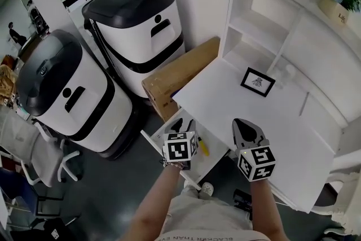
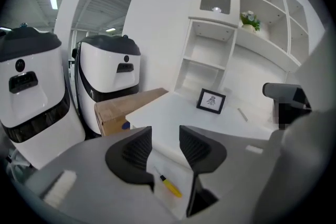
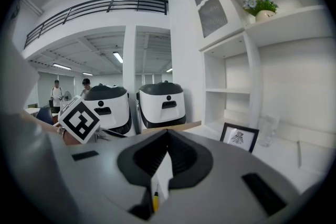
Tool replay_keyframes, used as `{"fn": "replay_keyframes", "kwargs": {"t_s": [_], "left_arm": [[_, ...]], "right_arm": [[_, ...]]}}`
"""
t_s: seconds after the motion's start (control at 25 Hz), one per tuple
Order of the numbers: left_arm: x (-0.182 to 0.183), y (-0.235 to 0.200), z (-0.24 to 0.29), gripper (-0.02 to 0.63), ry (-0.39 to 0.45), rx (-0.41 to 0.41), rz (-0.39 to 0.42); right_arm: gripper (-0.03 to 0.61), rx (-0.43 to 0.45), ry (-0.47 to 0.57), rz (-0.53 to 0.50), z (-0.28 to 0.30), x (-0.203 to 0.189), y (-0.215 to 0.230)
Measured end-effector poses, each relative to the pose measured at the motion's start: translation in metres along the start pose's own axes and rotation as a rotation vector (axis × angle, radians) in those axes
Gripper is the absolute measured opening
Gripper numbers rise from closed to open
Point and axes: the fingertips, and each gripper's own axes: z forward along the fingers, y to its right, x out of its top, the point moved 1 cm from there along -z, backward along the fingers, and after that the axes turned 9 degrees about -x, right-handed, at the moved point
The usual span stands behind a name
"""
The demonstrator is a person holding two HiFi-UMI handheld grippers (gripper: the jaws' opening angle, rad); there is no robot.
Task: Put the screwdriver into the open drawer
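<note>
the screwdriver [image 1: 202, 147], slim with a glossy yellow handle and a thin dark tip, lies flat on the smooth white floor of the open drawer [image 1: 214, 156], which juts out from under the matte white bench [image 1: 254, 115]. the left claw [image 2: 165, 136] hangs above the drawer, its ribbed black jaws apart with nothing between them. the right claw [image 3: 167, 136] is just beside it, over the bench's near edge, its curved black jaws pressed together at the tips and empty. a black-framed picture [image 1: 258, 82] stands on the bench near the white shelves. a long brown cardboard box [image 1: 180, 73] lies beside the bench, next to two rounded white machines [image 1: 138, 25] with black lids.
</note>
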Motion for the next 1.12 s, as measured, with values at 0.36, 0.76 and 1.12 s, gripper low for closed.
{"fn": "replay_keyframes", "kwargs": {"t_s": [0.36, 0.76, 1.12], "left_arm": [[0.059, 0.024, -0.047, 0.104, 0.23, -0.014, 0.182], [0.115, 0.031, -0.101, 0.011, 0.444, 0.01, 0.278], [0.166, 0.048, -0.147, 0.009, 0.618, 0.007, 0.383]], "right_arm": [[-0.008, 0.002, 0.073, -0.013, -0.011, 0.028, -0.003], [-0.008, 0.007, 0.153, -0.023, -0.021, 0.061, -0.007], [-0.008, 0.01, 0.23, -0.075, -0.029, 0.098, -0.009]]}}
